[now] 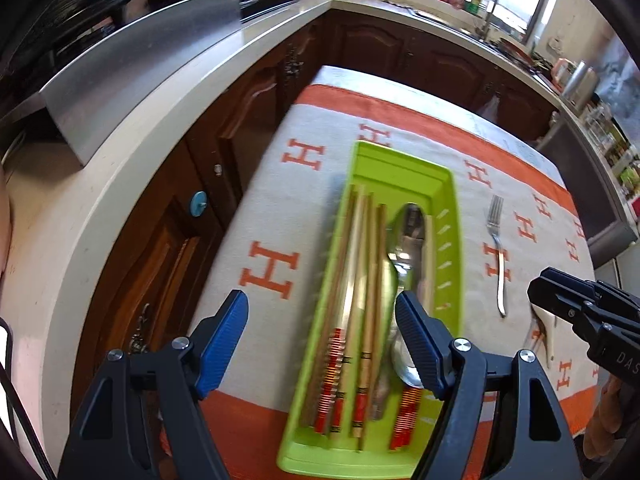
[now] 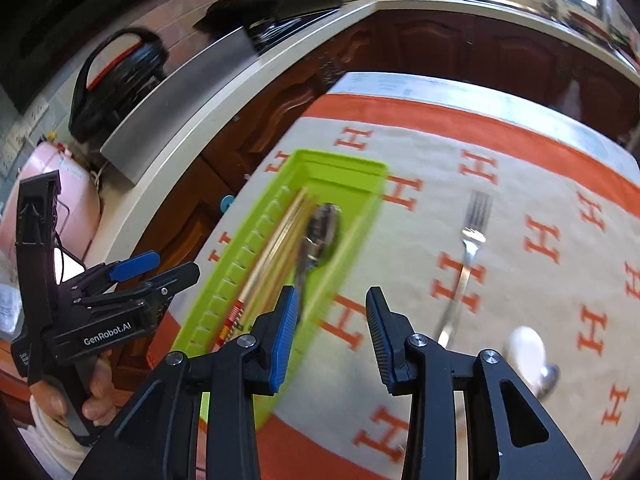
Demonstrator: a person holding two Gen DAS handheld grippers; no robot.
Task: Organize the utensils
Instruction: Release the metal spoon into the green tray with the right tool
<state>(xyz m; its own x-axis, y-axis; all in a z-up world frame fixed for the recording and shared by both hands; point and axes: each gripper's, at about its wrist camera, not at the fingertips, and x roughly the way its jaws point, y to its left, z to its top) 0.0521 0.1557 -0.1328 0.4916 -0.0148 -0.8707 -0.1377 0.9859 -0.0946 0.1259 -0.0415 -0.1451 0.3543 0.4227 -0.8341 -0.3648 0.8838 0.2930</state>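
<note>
A lime green utensil tray (image 1: 450, 216) lies on the H-patterned cloth; it also shows in the right wrist view (image 2: 240, 236). Inside it lie several chopsticks (image 1: 352, 280) and metal spoons (image 1: 410, 236). A metal fork (image 1: 497, 252) lies on the cloth right of the tray, also in the right wrist view (image 2: 466, 256). A white spoon (image 2: 526, 350) lies near the fork's handle. My left gripper (image 1: 322, 344) is open and empty above the tray's near end. My right gripper (image 2: 332, 336) is open and empty above the cloth between tray and fork.
The table (image 1: 360, 80) stands close to a white L-shaped counter (image 1: 100, 200) with dark wood cabinets (image 1: 248, 128). A steel panel (image 1: 140, 60) and a sink tap (image 1: 490, 4) sit on the counter. A pink appliance (image 2: 52, 184) is at the far left.
</note>
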